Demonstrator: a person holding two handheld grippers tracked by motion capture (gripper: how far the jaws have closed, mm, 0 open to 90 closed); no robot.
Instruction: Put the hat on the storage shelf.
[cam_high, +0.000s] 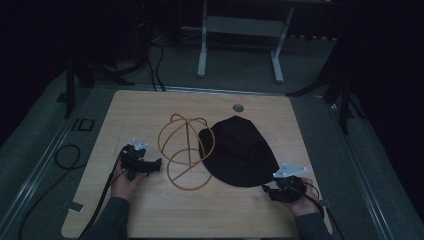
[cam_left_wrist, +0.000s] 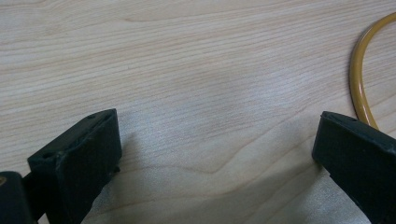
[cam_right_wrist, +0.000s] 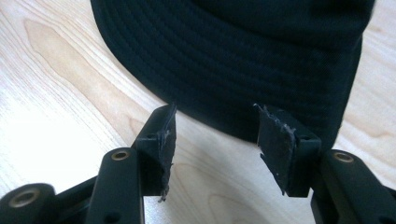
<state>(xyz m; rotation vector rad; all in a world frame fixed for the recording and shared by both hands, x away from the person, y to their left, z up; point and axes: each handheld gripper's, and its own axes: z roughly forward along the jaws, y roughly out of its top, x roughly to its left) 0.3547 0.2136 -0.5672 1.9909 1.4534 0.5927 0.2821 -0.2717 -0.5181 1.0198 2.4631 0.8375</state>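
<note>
Your left gripper sits spread wide over bare table with the yellow wire frame just off its right jaw, while your right gripper gapes empty, the black hat lying just ahead of its jaws

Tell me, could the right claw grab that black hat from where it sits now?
Probably yes. The right claw is open and aimed at the brim of the black bucket hat, with bare wooden table between them and nothing seen in the way.
</note>
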